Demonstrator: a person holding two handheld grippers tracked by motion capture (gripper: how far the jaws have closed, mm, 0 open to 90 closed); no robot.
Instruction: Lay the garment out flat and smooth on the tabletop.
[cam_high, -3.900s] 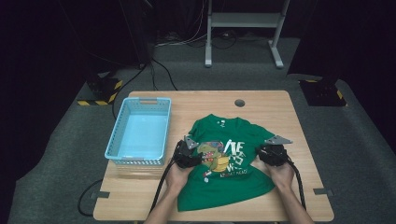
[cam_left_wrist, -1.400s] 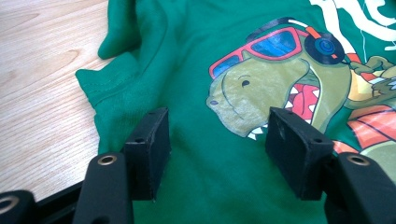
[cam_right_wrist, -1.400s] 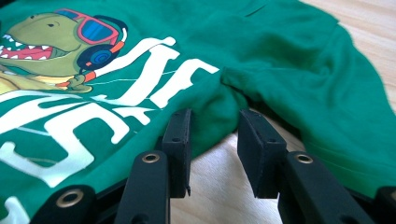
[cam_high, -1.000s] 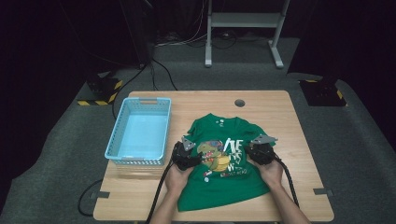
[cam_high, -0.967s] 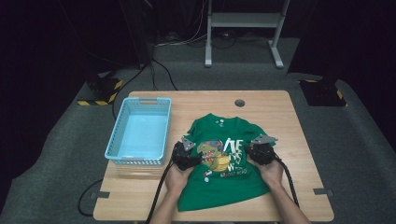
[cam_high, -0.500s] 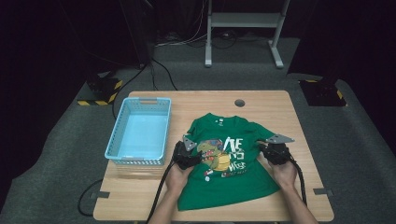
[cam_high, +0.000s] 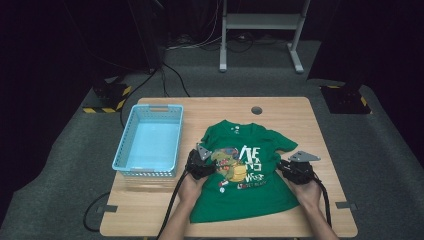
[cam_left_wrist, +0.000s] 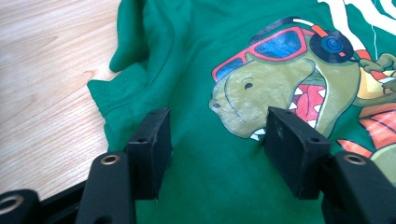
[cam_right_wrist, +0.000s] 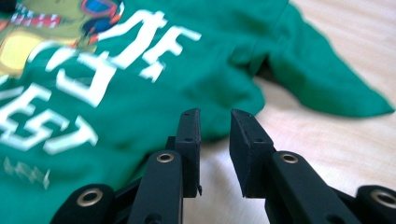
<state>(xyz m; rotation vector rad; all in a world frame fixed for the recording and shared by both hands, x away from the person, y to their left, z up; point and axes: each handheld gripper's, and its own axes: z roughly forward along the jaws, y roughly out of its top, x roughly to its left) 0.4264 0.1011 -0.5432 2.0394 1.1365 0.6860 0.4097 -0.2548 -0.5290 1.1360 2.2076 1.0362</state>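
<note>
One green T-shirt (cam_high: 240, 175) lies face up on the pale wood-grain bench (cam_high: 330, 130), collar away from the person, hem toward the near edge. Its soft knit cloth is mostly flat, rumpled into folds at the two short sleeves. The chest print shows a cartoon dinosaur in red-framed sunglasses and headphones, with blocky white lettering beside it.

The left tongs (cam_left_wrist: 215, 135) stand spread wide, released — their two black, flat-faced jaws rest over the cloth near the left sleeve (cam_left_wrist: 126, 88), one by the sleeve seam and one at the dinosaur's jaw, with smooth fabric between them and nothing pinched. In the high view they (cam_high: 201, 164) sit at the shirt's left edge.

The right tongs (cam_right_wrist: 214, 135) are narrowly parted, gripping nothing; they hover at the shirt's right edge just below the right sleeve (cam_right_wrist: 327, 79), bare bench showing in the gap. In the high view they (cam_high: 295, 167) lie just beside the shirt's side seam.

One light blue plastic basket (cam_high: 150, 167), rectangular with latticed walls — stands on the bench's left side, apart from the shirt.
</note>
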